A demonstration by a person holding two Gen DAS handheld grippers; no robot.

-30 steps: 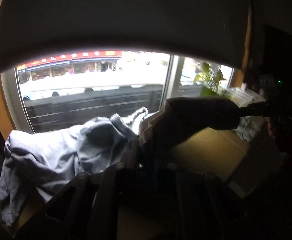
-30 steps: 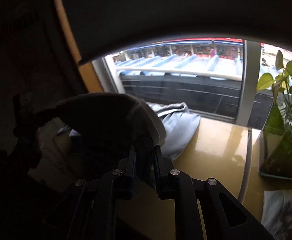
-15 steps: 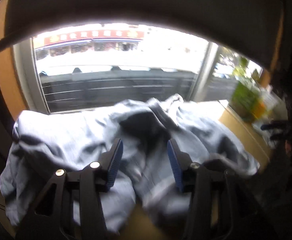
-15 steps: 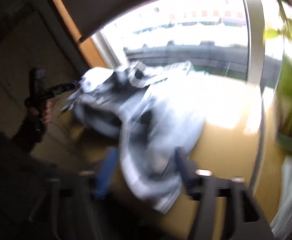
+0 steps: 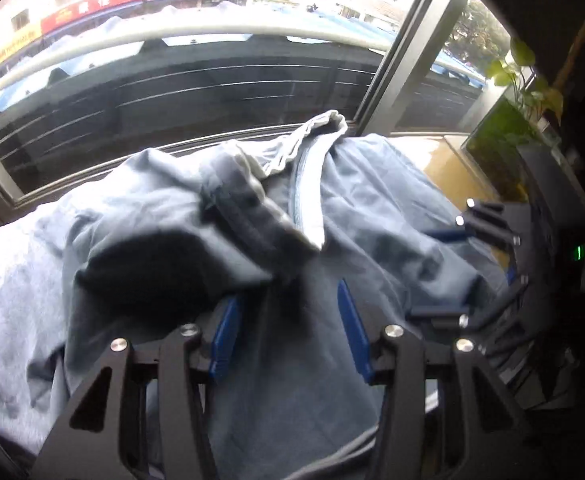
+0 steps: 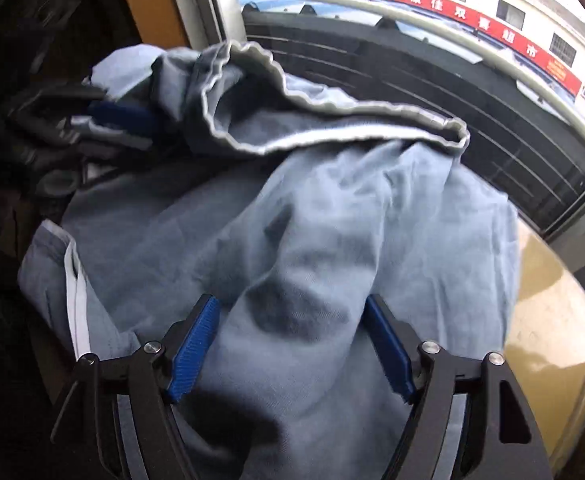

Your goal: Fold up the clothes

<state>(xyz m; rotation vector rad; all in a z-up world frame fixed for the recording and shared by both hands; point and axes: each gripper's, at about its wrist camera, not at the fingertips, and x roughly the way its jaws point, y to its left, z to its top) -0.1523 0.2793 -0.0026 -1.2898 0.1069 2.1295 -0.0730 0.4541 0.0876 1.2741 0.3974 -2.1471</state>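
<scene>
A light blue garment with a pale ribbed hem lies crumpled in a heap on the yellow table by the window. My left gripper hangs just over it; its jaws are opening, and the blue pads stand apart with loose cloth between them, not pinched. In the right wrist view the same garment bulges up between the wide-apart pads of my right gripper, which is open. The right gripper also shows at the heap's right edge, and the left gripper at its far left.
A window frame with a dark railing behind it runs along the table's far side. A glass tank with a green plant stands at the right. Bare table shows right of the heap.
Both grippers were shut on the raised garment. They have opened, the garment has dropped into a heap on the table, and both grippers have come down close over it.
</scene>
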